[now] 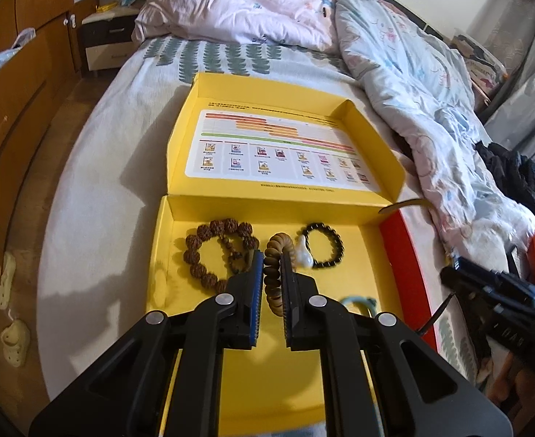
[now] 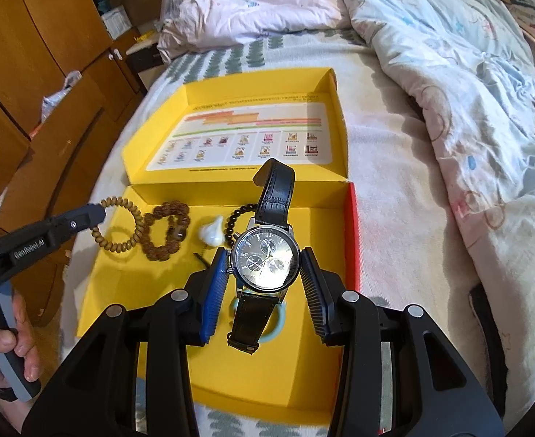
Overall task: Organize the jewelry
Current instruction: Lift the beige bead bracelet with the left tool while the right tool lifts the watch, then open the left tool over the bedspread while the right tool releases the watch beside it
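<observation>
The left gripper [image 1: 272, 255] is pinching the tan disc-bead bracelet [image 2: 121, 224] above the yellow box [image 1: 304, 375] floor's left side. The right gripper [image 2: 264, 258] is bracketing the black-strapped watch [image 2: 265, 255]; its blue pads [image 2: 214, 291] are seemingly just gripping the case, over the box's middle. The box's near floor is lying bare.

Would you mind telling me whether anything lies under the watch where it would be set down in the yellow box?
Yes. A pale blue ring lies on the box floor right below the watch held between the right claw fingers. The black bead bracelet and white pendant lie farther back.
</observation>
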Tool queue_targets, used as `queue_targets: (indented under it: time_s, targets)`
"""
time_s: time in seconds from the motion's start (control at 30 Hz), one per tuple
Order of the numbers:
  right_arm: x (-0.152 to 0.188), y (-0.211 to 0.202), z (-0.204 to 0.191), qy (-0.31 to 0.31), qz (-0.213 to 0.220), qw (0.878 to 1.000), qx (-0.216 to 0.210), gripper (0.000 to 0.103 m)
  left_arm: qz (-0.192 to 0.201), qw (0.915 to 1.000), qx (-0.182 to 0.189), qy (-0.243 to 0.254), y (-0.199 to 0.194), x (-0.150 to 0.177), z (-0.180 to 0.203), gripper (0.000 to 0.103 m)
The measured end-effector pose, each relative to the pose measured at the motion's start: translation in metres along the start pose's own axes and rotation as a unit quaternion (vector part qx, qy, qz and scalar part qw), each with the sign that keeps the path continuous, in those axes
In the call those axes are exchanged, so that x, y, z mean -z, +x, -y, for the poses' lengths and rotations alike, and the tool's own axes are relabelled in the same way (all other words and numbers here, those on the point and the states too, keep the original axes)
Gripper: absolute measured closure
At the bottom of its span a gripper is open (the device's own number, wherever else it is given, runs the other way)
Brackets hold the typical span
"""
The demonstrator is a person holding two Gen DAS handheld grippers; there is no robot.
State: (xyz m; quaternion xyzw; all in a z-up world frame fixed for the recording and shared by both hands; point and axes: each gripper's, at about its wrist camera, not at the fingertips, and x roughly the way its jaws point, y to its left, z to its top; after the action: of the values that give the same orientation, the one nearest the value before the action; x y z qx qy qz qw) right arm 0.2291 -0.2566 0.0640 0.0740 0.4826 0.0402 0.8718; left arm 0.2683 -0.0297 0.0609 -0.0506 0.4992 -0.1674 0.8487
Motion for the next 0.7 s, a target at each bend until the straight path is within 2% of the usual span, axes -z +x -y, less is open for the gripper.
queue_targets:
  time_s: [0.27,0.5,0.7]
  targets:
    - [0.035,-0.063,0.015,0.021,0.025,0.999,0.010,0.061,-0.006,0.9996,-0.014,0.023,-0.044,0.042,0.011,0.094]
    - [0.082,-0.086,0.044,0.060,0.026,0.998,0.017,0.061,-0.006,0.9991,-0.026,0.035,-0.070,0.082,0.025,0.094]
    - [0.126,-0.095,0.062,0.074,0.020,0.996,0.039,0.061,-0.022,0.9994,-0.009,0.026,-0.073,0.126,0.035,0.094]
